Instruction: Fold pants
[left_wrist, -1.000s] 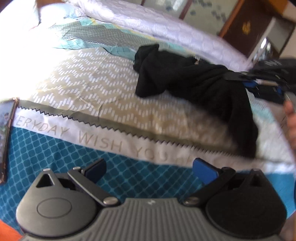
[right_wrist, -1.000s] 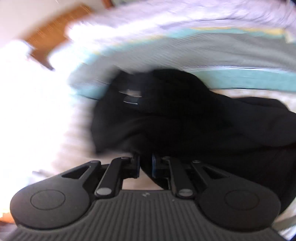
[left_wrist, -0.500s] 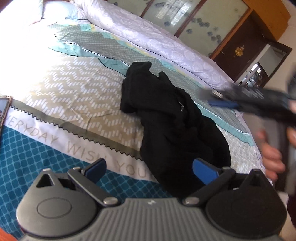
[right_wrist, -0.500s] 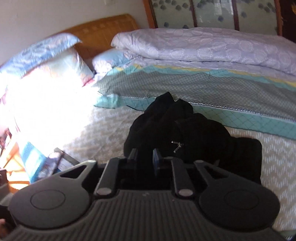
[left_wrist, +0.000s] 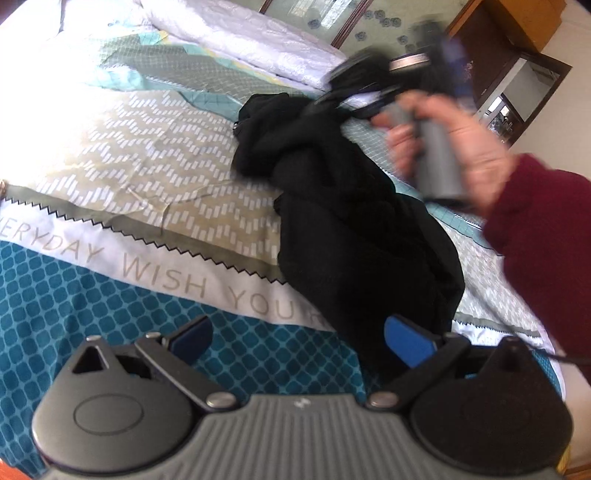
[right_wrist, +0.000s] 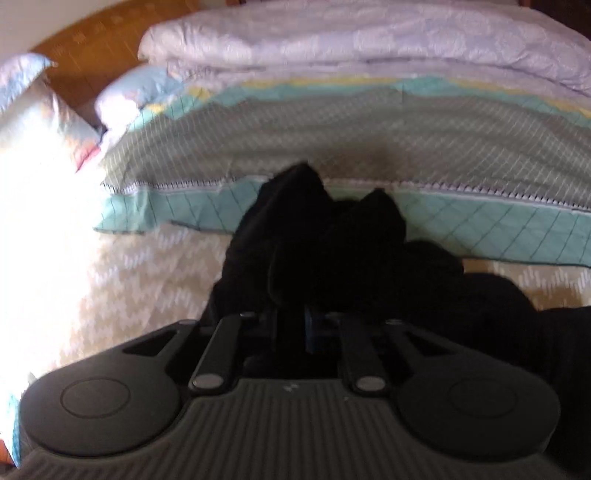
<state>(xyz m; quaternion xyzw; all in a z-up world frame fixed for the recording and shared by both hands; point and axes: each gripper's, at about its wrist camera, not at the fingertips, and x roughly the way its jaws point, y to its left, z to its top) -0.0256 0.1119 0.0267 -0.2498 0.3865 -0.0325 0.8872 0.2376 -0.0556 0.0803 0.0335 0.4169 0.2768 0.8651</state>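
Black fabric dominates both views: the pants (left_wrist: 354, 221) are heaped in a crumpled mound on the patterned bedspread (left_wrist: 110, 155), not yet laid flat.

In the left wrist view, a teal lattice band with printed lettering is seen at 9 o'clock, and the pants run from 12 o'clock of centre down toward 4 o'clock. The left gripper (left_wrist: 299, 338) is held with its jaws spread wide and nothing between them; its right blue pad (left_wrist: 406, 341) sits just beside the near end of the heap, and contact cannot be judged. At 2 o'clock a hand (left_wrist: 461, 147) in a dark red sleeve (left_wrist: 546, 240) is seen on a grey handle, blurred, at the far end of the pants.

In the right wrist view, sunlit pillows (right_wrist: 33, 110) are seen at 10 o'clock and a folded white quilt (right_wrist: 369, 40) at 12 o'clock. The right gripper (right_wrist: 291, 328) has its jaws drawn nearly together, having just been closing, and dark cloth is clamped between them, with two peaks of fabric rising beyond at 12 o'clock.

Several failures are judged possible. Only a pinch of one layer may be held, so the cloth could slip out when lifted. If a bunch of layers is clamped instead, the heap could be dragged as a lump rather than spread. With the left jaws still empty, the near end is unanchored and may be pulled along.
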